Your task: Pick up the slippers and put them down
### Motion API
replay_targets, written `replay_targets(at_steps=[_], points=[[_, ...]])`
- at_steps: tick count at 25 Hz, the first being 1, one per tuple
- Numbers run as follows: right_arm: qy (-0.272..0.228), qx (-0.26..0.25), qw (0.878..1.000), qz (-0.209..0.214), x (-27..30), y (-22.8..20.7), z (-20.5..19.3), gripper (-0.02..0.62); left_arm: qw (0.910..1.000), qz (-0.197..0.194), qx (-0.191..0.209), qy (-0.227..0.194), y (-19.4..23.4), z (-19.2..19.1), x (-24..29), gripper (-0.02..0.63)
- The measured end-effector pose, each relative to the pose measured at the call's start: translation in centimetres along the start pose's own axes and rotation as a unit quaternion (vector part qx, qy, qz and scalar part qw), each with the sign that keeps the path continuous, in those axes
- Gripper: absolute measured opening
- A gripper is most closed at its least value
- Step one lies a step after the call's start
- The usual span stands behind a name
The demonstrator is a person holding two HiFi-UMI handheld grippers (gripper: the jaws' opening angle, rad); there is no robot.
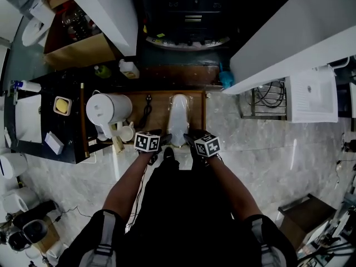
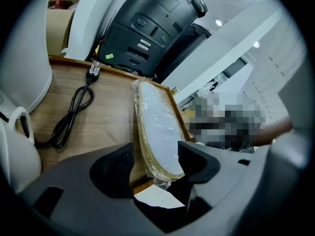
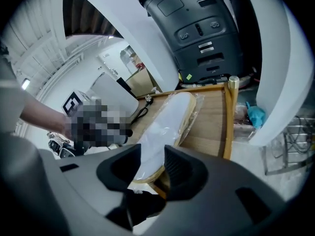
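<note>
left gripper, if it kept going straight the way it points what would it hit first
Most likely the wrapped slipper, whose near end lies between the left gripper's open tongs; depth is hard to judge.

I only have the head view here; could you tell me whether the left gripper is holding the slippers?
Observer: It seems not. The left gripper has its jaws wide apart on either side of the wrapped slippers, whose near end lies on the wooden tray.
Operator: Thank you; and the other one?
Observer: The right gripper has its jaws closer together, with the slippers' end in the gap; whether they press on it, I cannot tell.
</note>
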State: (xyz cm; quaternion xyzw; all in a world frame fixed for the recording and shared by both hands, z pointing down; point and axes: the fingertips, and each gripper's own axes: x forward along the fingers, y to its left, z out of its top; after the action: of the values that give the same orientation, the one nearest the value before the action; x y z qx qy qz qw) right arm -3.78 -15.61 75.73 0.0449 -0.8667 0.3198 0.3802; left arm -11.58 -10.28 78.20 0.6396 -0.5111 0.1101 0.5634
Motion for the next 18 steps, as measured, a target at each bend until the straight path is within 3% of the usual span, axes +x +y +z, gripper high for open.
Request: replay_targets(at_steps=[5, 9, 12, 15, 18], points=[[-0.033, -0.004, 0.999, 0.027, -2.0, 2.2, 0.4, 0.011, 0.9989, -0.023, 0.007, -0.039, -2.0, 0.9, -1.9, 0.274], [-0.038, -0.035, 0.998, 0.038, -3.3, 3.7, 0.5, 0.009, 0.9945, -0.076, 0.019, -0.069, -4.6, 2.0, -3.6, 0.236], [-0.045, -0.050, 0.997, 0.037, -4.4, 4.6, 0.4, 0.009, 0.9887, -0.114, 0.028, -0.093, -6.6, 2.4, -5.1, 0.161], [-0.063, -0.039, 0.997, 0.034, -5.5, 5.3, 0.5, 0.008, 0.9832, -0.137, 0.028, -0.116, -8.1, 2.8, -6.5, 0.041], [-0.085, -0.027, 0.995, 0.032, -6.5, 6.3, 0.6, 0.008, 0.9785, -0.159, 0.029, -0.128, -9.4, 2.8, -7.6, 0.020]])
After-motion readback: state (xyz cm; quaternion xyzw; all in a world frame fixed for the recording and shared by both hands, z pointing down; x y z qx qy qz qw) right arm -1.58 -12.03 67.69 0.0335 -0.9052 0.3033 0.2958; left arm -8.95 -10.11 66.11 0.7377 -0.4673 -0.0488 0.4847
